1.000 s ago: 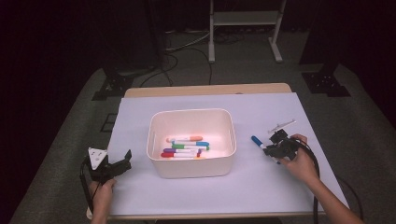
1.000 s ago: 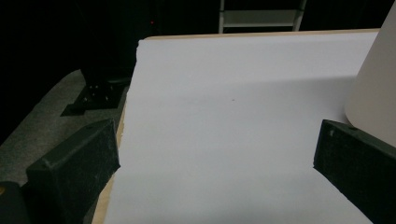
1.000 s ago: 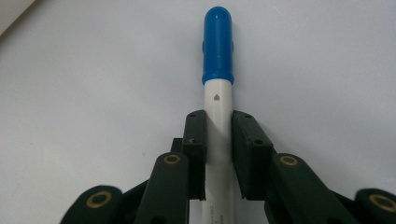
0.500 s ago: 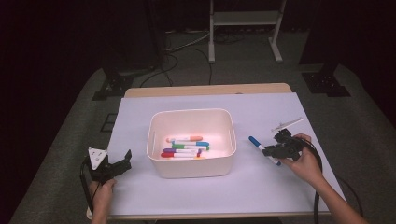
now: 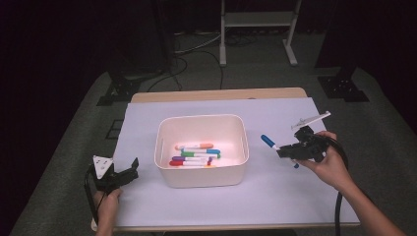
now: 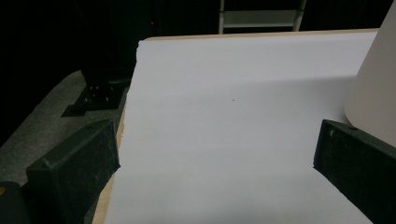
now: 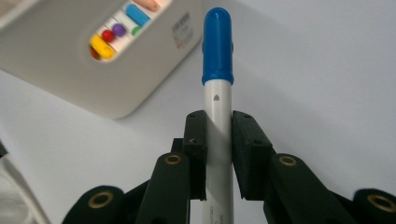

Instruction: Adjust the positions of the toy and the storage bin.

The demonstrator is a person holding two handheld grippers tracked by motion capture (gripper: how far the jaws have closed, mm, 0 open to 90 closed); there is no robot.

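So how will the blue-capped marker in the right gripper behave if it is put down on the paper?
The blue-capped marker looks stiff and light. Its round, smooth barrel would probably roll on the flat paper, and might slip between the right gripper pads.

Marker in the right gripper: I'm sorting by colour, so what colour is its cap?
Blue, clearest in the right gripper view: the marker cap.

The blue-capped marker (image 7: 218,93) runs off the bottom edge at six o'clock in the right gripper view, its barrel print too small to read. The white bin (image 6: 373,84) is cut off at three o'clock in the left gripper view.
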